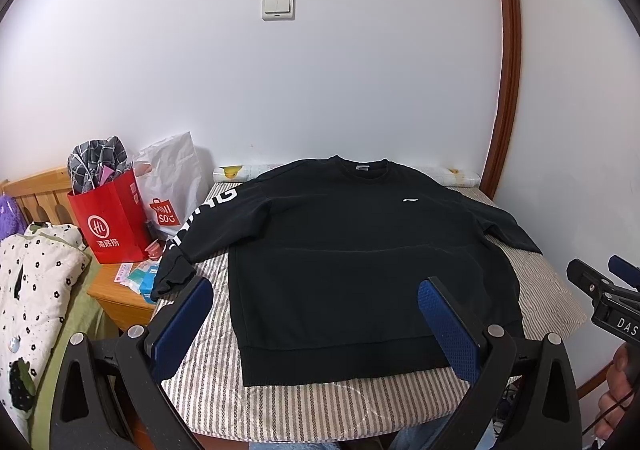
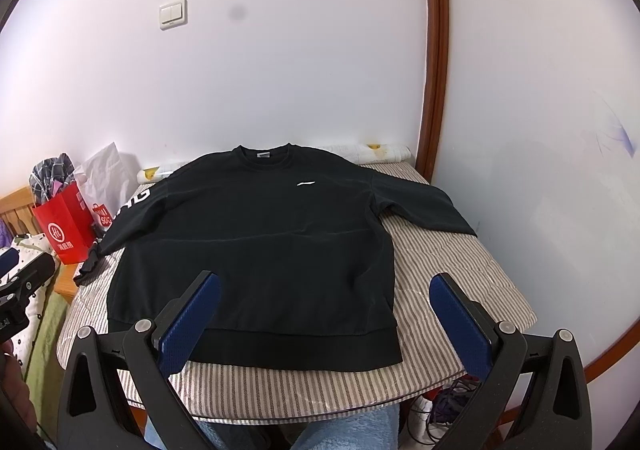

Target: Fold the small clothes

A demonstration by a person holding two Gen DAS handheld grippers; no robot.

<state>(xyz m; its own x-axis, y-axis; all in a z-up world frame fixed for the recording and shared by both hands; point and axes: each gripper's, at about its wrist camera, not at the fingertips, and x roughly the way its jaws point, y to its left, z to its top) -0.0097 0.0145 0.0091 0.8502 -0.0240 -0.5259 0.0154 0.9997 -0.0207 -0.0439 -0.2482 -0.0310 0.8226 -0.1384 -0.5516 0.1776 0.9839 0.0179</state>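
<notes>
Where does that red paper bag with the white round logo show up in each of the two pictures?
Left wrist view: the red paper shopping bag stands at left of centre, beside the black sweatshirt's lettered sleeve.
Right wrist view: the bag sits near the far left edge, looking smaller.
Shared landmark: the white wall switch.

striped pad [image 1: 208, 382] w/ black sweatshirt [image 1: 352, 270] flat on it
</notes>
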